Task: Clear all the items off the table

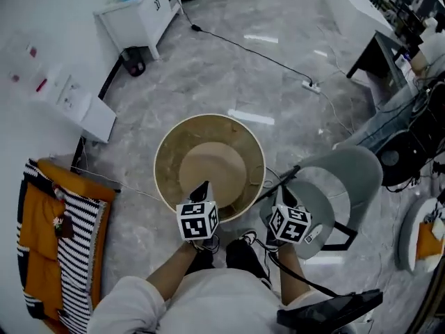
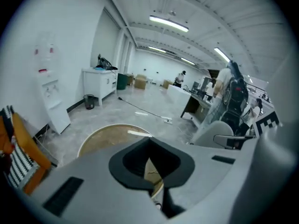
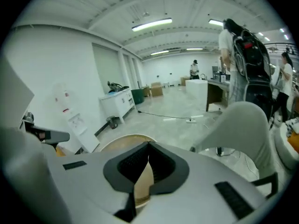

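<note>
Hovering near one table point(image 1: 167, 152): left gripper point(image 1: 203, 186), right gripper point(image 1: 286, 204), jaws together.

Bright ceiling lights point(image 2: 169, 23), fisheye edges (dark corners), blurred foreground

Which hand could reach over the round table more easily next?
Probably the left. The left gripper sits over the near rim of the round table, while the right gripper hangs off its edge, above the grey chair. Both have their fingers shut, holding nothing.
</note>
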Motion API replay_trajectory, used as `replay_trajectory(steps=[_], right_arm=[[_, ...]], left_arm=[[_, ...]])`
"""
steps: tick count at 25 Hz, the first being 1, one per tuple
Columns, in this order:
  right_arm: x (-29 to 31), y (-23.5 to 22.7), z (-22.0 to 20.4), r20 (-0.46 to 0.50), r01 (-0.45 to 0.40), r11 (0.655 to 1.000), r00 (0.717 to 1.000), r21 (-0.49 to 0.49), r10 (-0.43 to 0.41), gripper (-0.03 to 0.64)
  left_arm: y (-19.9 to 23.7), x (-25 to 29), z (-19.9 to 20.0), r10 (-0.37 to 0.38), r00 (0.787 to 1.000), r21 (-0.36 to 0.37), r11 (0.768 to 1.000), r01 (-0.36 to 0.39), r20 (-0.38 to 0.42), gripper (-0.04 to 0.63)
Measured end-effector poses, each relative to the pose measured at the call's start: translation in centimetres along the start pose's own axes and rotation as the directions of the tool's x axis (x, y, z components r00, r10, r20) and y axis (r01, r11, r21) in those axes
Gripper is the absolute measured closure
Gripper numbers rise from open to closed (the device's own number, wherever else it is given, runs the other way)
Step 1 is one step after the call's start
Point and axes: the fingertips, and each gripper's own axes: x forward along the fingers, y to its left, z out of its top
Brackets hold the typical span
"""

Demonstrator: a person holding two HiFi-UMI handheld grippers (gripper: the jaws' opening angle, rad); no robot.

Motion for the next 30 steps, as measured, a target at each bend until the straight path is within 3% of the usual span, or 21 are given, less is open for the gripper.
replay_trajectory(steps=[3,6,10,15,21,30], right_arm=[[-0.2,5.9,2.7,0.032,-0.038,0.998,0.999,-0.058,0.040,0.594],[-1.4,10.8,4.9,0.085,-0.056,0.996,0.994,-0.070,0.062,0.592],[-2.7,15.2,6.7,0.113,-0.103,0.980,0.986,-0.169,0.123,0.594],[-3.2,16.2,9.0,0.127,-0.129,0.956,0.978,-0.264,0.167,0.594],[-3.3,14.3,9.8,0.146,-0.100,0.965,0.980,-0.241,0.138,0.594],[-2.4,14.3,10.3,0.142,-0.121,0.963,0.977,-0.241,0.159,0.594]], left_arm=[[6.1,-4.2,2.9,0.049,0.995,-0.055,0.997,-0.044,0.091,0.588],[11.2,-8.1,5.7,0.064,0.981,-0.050,0.997,-0.056,0.184,0.588],[15.4,-11.7,7.1,0.056,0.971,-0.050,0.998,-0.046,0.230,0.588],[16.1,-13.2,7.9,0.098,0.954,-0.111,0.991,-0.069,0.283,0.588],[15.9,-13.3,7.8,0.154,0.948,-0.110,0.986,-0.128,0.280,0.588],[15.2,-12.6,8.9,0.145,0.947,-0.077,0.989,-0.128,0.288,0.588]])
